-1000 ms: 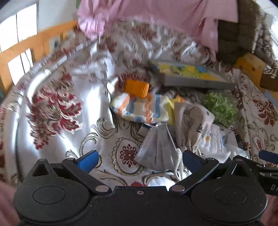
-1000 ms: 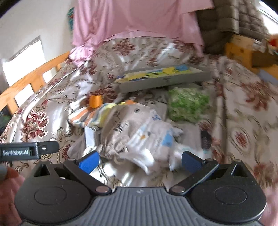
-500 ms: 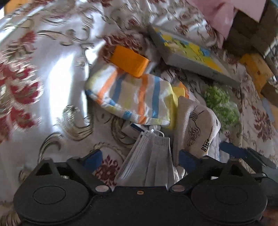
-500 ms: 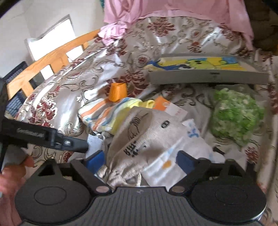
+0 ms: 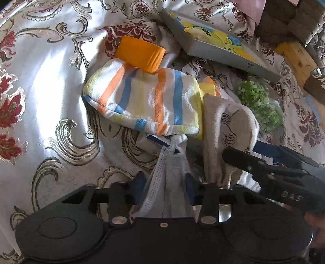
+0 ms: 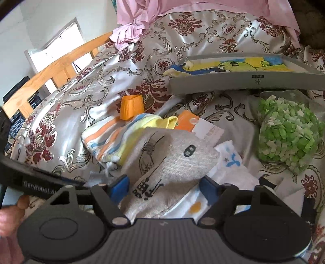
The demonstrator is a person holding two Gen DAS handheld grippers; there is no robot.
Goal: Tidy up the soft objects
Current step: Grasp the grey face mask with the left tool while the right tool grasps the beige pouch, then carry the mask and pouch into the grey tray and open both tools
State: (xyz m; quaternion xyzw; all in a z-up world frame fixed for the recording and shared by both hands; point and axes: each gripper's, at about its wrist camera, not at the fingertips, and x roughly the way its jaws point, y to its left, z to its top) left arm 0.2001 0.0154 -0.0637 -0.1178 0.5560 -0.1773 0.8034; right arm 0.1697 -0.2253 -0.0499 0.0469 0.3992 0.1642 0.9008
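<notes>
A heap of soft things lies on the patterned bedspread. My left gripper is shut on a stack of grey face masks. Beyond it lie a striped towel pouch and an orange roll. My right gripper has its fingers on either side of a beige printed drawstring bag, narrowed around it; firm contact is unclear. The bag also shows in the left wrist view, with the right gripper beside it. White printed cloth lies under the bag.
A flat grey box with a yellow cartoon lid lies behind the heap. A bag of green bits sits right. An orange-and-white packet lies mid-heap. A wooden bed rail runs along the left; pink cloth hangs behind.
My left gripper moved down onto the grey masks and closed on them. My right gripper moved forward over the beige bag and its fingers narrowed around it.
</notes>
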